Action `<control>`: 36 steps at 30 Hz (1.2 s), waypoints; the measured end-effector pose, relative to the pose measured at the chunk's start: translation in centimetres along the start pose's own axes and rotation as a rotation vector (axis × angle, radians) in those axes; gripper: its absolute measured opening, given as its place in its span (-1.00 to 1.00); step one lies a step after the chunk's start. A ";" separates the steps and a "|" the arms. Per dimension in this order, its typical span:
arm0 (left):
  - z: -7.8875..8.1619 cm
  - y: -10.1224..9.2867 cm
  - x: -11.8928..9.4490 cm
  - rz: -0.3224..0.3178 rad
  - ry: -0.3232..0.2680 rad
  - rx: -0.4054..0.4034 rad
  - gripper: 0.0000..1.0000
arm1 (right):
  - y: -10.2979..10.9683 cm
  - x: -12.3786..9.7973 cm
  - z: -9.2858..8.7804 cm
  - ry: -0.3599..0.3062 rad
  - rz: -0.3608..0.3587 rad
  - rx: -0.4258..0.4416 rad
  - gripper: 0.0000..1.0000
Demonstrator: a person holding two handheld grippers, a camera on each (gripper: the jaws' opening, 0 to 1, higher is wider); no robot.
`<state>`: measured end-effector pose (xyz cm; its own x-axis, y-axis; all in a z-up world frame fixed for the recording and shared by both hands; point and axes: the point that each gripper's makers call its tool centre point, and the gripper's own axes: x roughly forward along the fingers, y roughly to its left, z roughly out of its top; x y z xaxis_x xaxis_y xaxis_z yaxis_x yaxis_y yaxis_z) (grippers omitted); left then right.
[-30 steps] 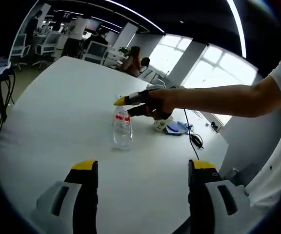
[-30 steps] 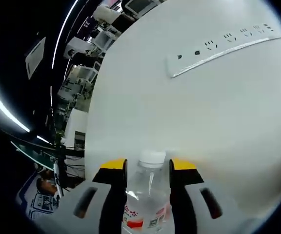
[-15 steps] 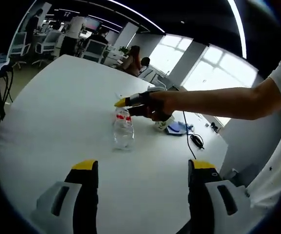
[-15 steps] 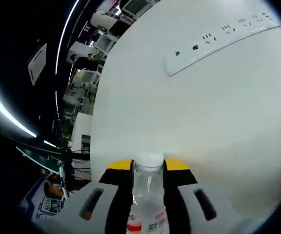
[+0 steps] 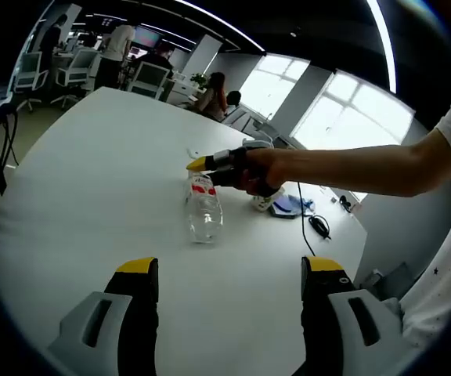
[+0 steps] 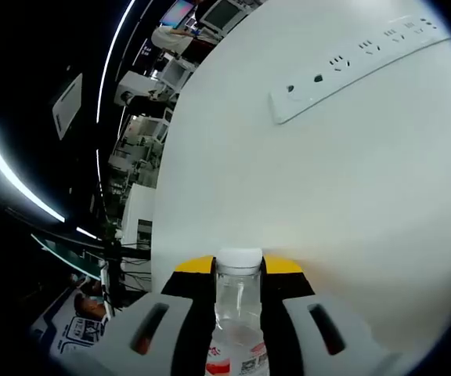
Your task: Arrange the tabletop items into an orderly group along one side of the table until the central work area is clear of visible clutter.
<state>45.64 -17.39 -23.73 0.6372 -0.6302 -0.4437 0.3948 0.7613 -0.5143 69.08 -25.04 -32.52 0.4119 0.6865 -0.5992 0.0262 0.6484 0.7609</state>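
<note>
My right gripper (image 6: 239, 265) has its yellow-tipped jaws pinched on the neck of a clear plastic water bottle (image 6: 238, 313), just under the white cap (image 6: 239, 259), which rises between the two tips in the right gripper view. The bottle's red and white label shows low down between my jaws. Beyond it lies the bare white table (image 6: 312, 180), and across the far part of that view runs a white power strip (image 6: 356, 66), well apart from the bottle.

In the left gripper view the same bottle (image 5: 202, 207) stands near the middle of the table (image 5: 92, 180), leaning a little, with my right gripper (image 5: 210, 164) reaching in from the right and closed on its top; my hand (image 5: 258, 168) and bare forearm stretch back towards the edge of the view. My left gripper (image 5: 225, 270) hangs above the near part of the table with its jaws spread wide and nothing between them, well short of the bottle.

Behind my right hand, towards the table's far side, sit a small white item and something blue (image 5: 286, 205), too small for me to name surely. A black cable (image 5: 310, 223) runs along the tabletop near them. Past the table there are office chairs, people seated and standing, and bright windows
</note>
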 end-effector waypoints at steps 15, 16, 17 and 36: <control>1.2 0.8 1.5 -0.020 -0.002 0.025 0.51 | 1.5 -1.6 0.5 -0.038 0.051 -0.105 -0.65; 1.5 0.9 1.9 -0.023 0.000 0.027 0.51 | 1.8 -1.8 0.5 -0.046 0.066 -0.119 -0.65; 1.7 0.9 2.2 -0.027 0.000 0.035 0.51 | 2.0 -2.0 0.5 -0.056 0.077 -0.136 -0.65; 4.6 0.9 11.5 -0.182 0.048 0.131 0.51 | 6.8 -6.5 -2.2 -0.137 0.153 -0.467 -0.64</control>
<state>56.39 -23.24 -25.90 0.5163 -0.7634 -0.3881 0.5851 0.6453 -0.4911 64.53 -24.33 -23.99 0.4957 0.7561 -0.4273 -0.4407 0.6429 0.6264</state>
